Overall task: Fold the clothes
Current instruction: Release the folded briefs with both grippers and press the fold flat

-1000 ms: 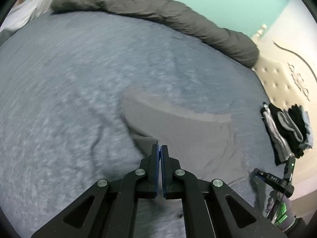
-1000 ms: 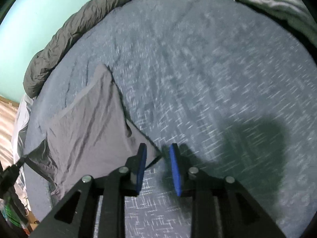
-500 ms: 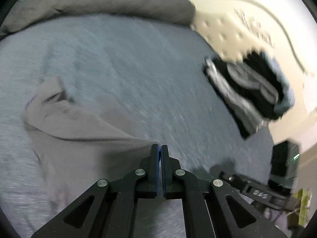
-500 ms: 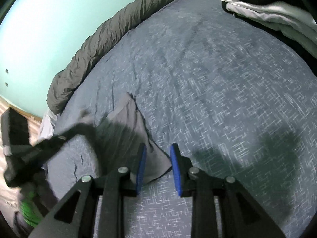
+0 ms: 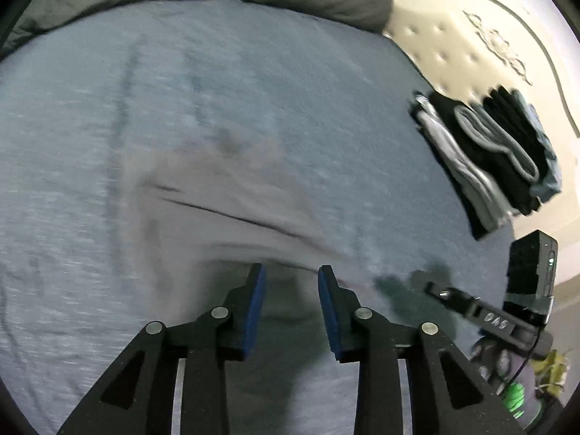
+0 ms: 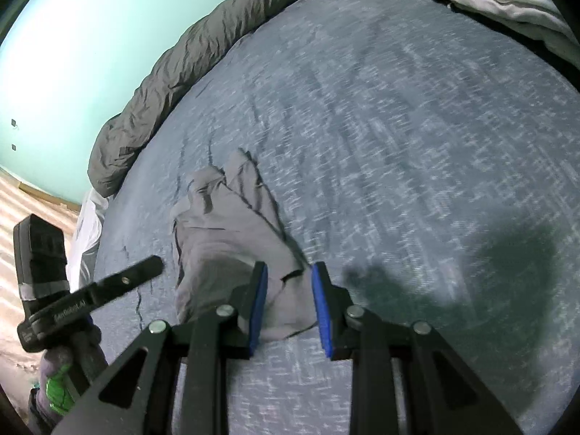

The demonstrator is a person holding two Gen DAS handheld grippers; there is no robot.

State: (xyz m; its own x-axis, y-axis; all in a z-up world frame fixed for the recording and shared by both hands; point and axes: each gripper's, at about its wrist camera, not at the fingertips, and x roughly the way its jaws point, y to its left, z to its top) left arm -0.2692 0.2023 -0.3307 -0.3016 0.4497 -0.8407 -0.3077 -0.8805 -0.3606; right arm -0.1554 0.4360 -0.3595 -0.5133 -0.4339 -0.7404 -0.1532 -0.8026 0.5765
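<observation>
Two grippers, both with jaws spread and gripping nothing: left gripper (image 5: pixel 291 302) low in the frame centre above the grey garment (image 5: pixel 232 199), right gripper (image 6: pixel 288 302) straddling that garment's (image 6: pixel 232 224) near corner. Crumpled on the blue bedsheet (image 6: pixel 398 145), centre-left of the right view. Folded clothes stack (image 5: pixel 489 159) at right edge, left view.

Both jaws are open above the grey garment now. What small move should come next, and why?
Probably close the right gripper on the near corner of the grey garment: that corner lies between its open jaws, and the garment sits crumpled on the bed, not yet neatly folded.
</observation>
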